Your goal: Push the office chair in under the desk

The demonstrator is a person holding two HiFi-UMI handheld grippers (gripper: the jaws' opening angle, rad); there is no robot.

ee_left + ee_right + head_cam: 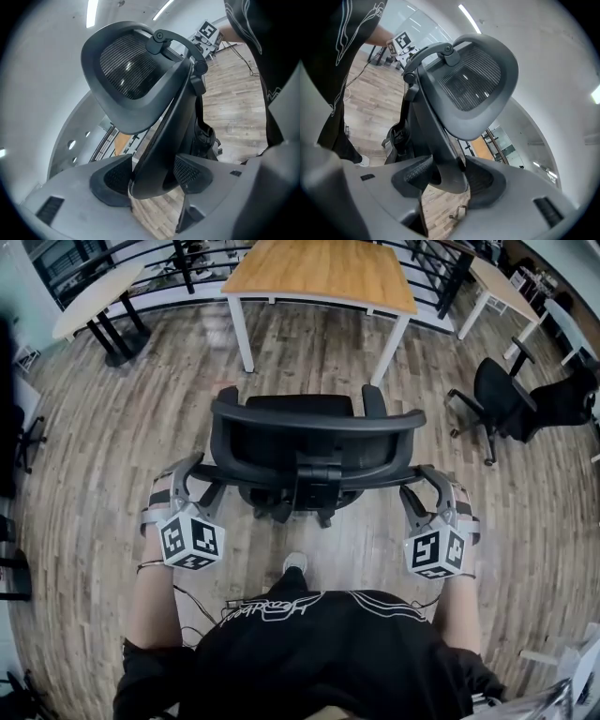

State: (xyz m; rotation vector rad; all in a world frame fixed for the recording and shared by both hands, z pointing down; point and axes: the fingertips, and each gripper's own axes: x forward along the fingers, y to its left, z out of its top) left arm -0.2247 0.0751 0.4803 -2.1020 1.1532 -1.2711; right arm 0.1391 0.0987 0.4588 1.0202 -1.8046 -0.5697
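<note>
Fingers (190,172) of left gripper (199,472) and right gripper (420,480) clamp office chair (281,442) backrest.

A wood-plank floor (112,446) carries everything here. A black office chair (309,442) stands on it mid-scene, its wheeled base resting on the planks. Just beyond it, at the far side, stands a surface (323,273) with a wooden top and white legs. A second black office chair (502,399) stands to the right, well apart. A pale table (94,292) on dark legs stands far left. One white shoe (294,563) rests on the floor near the chair's base.
</note>
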